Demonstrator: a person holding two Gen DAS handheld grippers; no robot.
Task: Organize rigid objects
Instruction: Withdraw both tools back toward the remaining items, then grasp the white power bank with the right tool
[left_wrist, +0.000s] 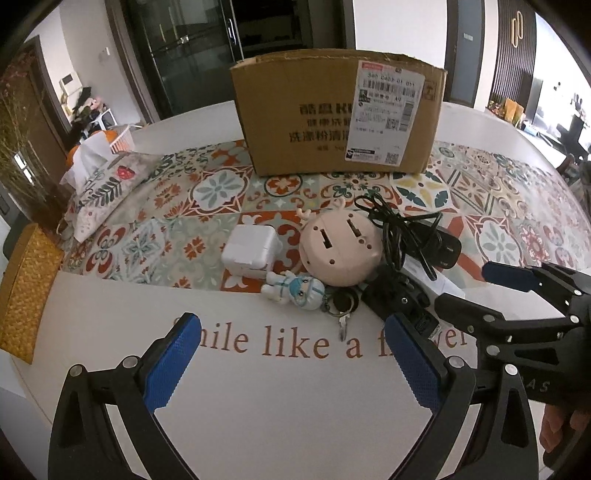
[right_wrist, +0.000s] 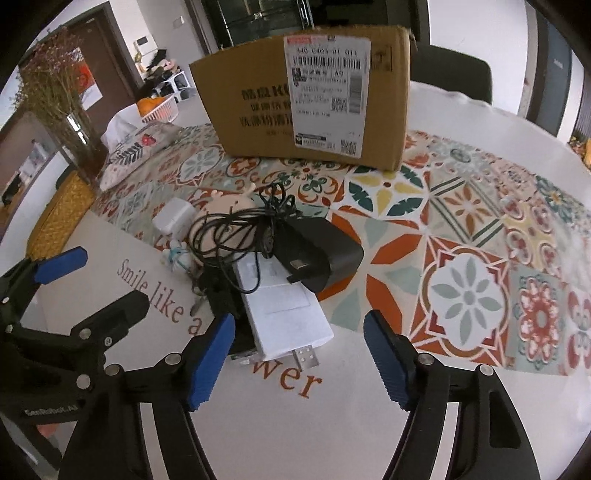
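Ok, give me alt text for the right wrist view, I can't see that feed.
The right gripper, open and empty, hovers over a white USB device at the near edge of a pile: a black adapter with tangled cord and a pink round toy. A cardboard box stands behind on the patterned mat; the left gripper is at left.
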